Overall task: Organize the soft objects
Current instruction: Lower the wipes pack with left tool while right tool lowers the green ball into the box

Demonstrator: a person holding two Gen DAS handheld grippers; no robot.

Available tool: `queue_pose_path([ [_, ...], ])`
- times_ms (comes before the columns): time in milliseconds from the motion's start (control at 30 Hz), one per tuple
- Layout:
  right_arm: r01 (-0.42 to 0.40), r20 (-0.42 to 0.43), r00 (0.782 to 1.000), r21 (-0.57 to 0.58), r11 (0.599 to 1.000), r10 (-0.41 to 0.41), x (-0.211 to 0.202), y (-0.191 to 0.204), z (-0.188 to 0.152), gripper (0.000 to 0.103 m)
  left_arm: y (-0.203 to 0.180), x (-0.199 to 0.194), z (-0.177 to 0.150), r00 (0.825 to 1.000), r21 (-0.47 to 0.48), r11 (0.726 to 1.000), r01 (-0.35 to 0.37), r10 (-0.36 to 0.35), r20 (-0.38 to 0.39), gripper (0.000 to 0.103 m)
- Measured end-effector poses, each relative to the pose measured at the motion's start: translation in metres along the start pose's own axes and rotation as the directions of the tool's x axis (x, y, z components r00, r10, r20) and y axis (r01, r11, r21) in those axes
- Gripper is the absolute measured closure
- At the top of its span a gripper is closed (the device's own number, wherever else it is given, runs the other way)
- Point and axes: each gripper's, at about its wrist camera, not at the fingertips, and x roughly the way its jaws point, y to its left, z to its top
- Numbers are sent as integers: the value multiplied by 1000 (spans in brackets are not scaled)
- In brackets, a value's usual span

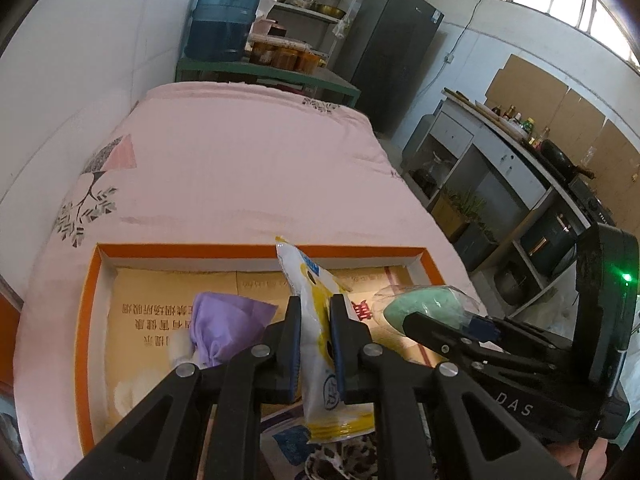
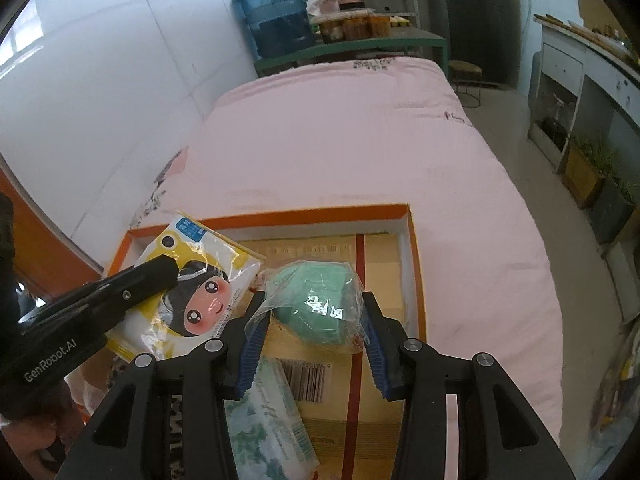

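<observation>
We hold two things above the orange-rimmed box (image 1: 256,249) that lies on the pink bed (image 1: 248,168). Our left gripper (image 1: 316,312) is clamped on a white-and-yellow packet (image 1: 316,320) printed with a cartoon face, gripped edge-on about its middle so it stands upright over the box. Our right gripper (image 2: 316,312) is closed around a green sponge (image 2: 316,304) wrapped in clear film, one pad on each flank.

Both should handle as light and squashy. The film on each looks slick, so we judge a hold across the thickest part safest; a pinch on loose wrapping alone could slide off. The packet is floppy and may fold over its free ends.

Inside the box a purple cloth (image 1: 228,320) lies at the left, with what seems to be a pale roll beside it, though that part is hard to read. A green-patterned tissue pack (image 2: 272,416) sits under our right gripper. The far right of the box floor shows bare, giving room to set things down, and the low walls are easy to clear. The two grippers are close together, so we would mind them knocking.
</observation>
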Motion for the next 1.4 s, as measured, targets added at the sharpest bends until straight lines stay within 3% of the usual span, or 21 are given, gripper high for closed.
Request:
queue_pose_path([
  [333,4,-22,1000,15,1000,-4,12,-4,-9,54,6,13,-6,999,-3,1000,-4,4,-42,86],
  [567,5,-25,1000,14,1000,-4,10,-4,-10,49,9,23,-12,997,-15,1000,-13,12,-81,62],
  [767,0,-22,1000,22,1000,1,8,-6,-10,48,7,21,-13,997,-6,1000,-12,11,-70,51],
  [1400,-19,38,999,51,999,17,-26,-4,-14,47,0,-2,-8,1000,14,1000,1,-1,-15,33],
])
